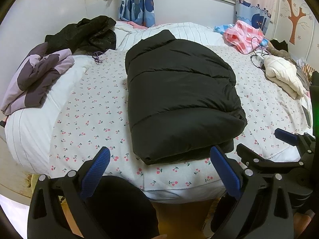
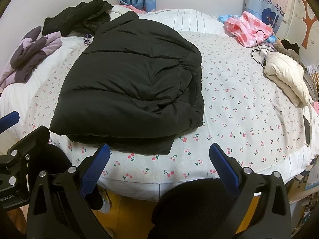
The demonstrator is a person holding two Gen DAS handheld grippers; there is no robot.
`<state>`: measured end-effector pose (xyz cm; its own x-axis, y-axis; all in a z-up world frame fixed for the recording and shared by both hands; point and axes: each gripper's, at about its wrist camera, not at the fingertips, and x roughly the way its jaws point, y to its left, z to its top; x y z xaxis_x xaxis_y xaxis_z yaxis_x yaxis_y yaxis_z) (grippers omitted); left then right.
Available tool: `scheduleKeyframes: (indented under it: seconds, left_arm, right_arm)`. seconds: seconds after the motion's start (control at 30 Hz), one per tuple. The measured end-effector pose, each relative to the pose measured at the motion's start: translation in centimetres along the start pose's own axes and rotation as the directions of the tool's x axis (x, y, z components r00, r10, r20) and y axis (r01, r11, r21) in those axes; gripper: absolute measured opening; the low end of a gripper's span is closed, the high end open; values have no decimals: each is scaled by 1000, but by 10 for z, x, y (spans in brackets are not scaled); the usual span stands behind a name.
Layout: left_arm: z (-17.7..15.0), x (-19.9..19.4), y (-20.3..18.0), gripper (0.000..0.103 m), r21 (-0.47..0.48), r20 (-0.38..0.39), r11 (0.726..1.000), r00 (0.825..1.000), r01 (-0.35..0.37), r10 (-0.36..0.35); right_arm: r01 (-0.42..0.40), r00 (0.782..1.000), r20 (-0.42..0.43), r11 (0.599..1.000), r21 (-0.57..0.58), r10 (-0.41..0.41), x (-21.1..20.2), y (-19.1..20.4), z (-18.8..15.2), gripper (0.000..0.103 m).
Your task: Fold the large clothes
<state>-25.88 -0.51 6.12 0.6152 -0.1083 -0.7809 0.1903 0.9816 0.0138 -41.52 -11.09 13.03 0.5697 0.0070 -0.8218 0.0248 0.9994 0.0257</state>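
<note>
Folded black jacket [image 1: 179, 97] on the bed, both grippers hanging empty over the near edge.

At far left a purple and lilac garment [image 1: 37, 77] lies bunched on the white quilt [image 1: 30, 131], with a crumpled dark coat [image 1: 83, 32] behind it. The left gripper [image 1: 159, 159] has its blue fingers spread apart, holding nothing. The black jacket sits folded into a thick bundle in the middle of the cherry-print sheet [image 1: 89, 107]. The right gripper [image 2: 159, 155] is likewise spread wide and empty. A pink checked bag [image 2: 249, 29] and a cream padded jacket [image 2: 287, 75] lie at the right.
</note>
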Motion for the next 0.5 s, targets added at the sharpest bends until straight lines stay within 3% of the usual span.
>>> scheduleKeyframes:
  seconds: [0.5]
  left_arm:
    - [-2, -2, -2, 96, -1, 0, 1000, 1000, 10, -10]
  right_arm:
    - [2, 1000, -15, 1000, -2, -2, 4, -1, -1, 96]
